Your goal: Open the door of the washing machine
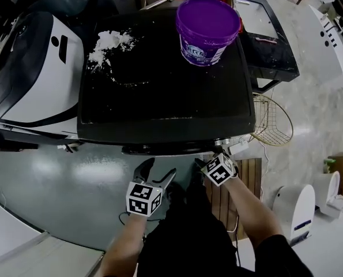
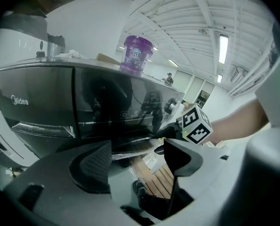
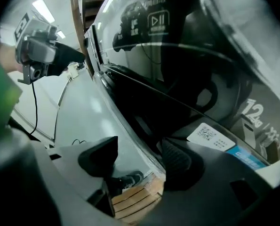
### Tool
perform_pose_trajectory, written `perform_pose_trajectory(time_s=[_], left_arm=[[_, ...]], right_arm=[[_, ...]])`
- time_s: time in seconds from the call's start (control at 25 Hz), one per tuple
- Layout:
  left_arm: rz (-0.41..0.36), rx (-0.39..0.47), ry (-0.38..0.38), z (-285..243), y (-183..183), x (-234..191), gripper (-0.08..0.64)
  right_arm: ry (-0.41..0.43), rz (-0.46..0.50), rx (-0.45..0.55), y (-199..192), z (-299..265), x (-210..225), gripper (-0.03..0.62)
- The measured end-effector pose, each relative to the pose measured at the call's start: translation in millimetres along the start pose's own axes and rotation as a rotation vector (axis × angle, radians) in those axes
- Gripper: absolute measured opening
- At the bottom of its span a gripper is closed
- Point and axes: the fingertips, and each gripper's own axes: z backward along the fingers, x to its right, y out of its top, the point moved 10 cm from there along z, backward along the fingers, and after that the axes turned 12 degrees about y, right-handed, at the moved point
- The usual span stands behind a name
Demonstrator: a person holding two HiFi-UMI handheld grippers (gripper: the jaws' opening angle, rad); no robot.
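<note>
Black washer (image 1: 159, 97) sits at 12 o'clock, and its door (image 3: 168, 102) looks still closed. At 5 o'clock the right gripper (image 3: 137, 157) has jaws parted around the door's edge, not clearly pinching. At 7 o'clock the left gripper (image 1: 158, 172) gapes empty. The whole pull's left.

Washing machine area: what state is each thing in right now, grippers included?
Washing machine door: looks shut.
Left gripper: fingers apart, empty.
Right gripper: fingers apart, door's edge in line between them, not gripped.
Purple tub: upright, lid on, on the machine top.
White powder: spilled on the machine top.
</note>
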Motion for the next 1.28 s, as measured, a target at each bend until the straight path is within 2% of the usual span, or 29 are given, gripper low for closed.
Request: perform_pose_trajectory(time_s=[0.16, 0.24, 0.44, 0.64, 0.84, 1.28], left_arm=[[0.016, -0.007, -0.013, -4.2, -6.4, -1.8, 0.362], [0.017, -0.011, -0.016, -6.4, -10.4, -2.8, 0.359], [0.044, 0.011, -0.01, -12.8, -15.9, -4.2, 0.334], [0.03, 0.004, -0.028, -15.0, -19.0, 1.4, 0.318], [0.026, 0.005, -0.037, -13.1, -22.6, 5.4, 0.308], [0.063, 0.021, -0.015, -3.1, -27.2, 3.6, 0.29]], right_arm=[[-0.049, 0.031, -0.034, -0.3, -4.9, 0.9, 0.265], [-0.099, 0.044, -0.067, 1.4, -6.1, 2.1, 0.184], [-0.16, 0.086, -0.144, 5.6, -12.5, 0.0, 0.176], [-0.205, 0.152, -0.189, 8.2, -15.4, -4.2, 0.173], [-0.177, 0.182, -0.167, 0.1, -14.8, -0.6, 0.163], [-0.144, 0.152, -0.219, 3.0, -11.9, 1.7, 0.135]])
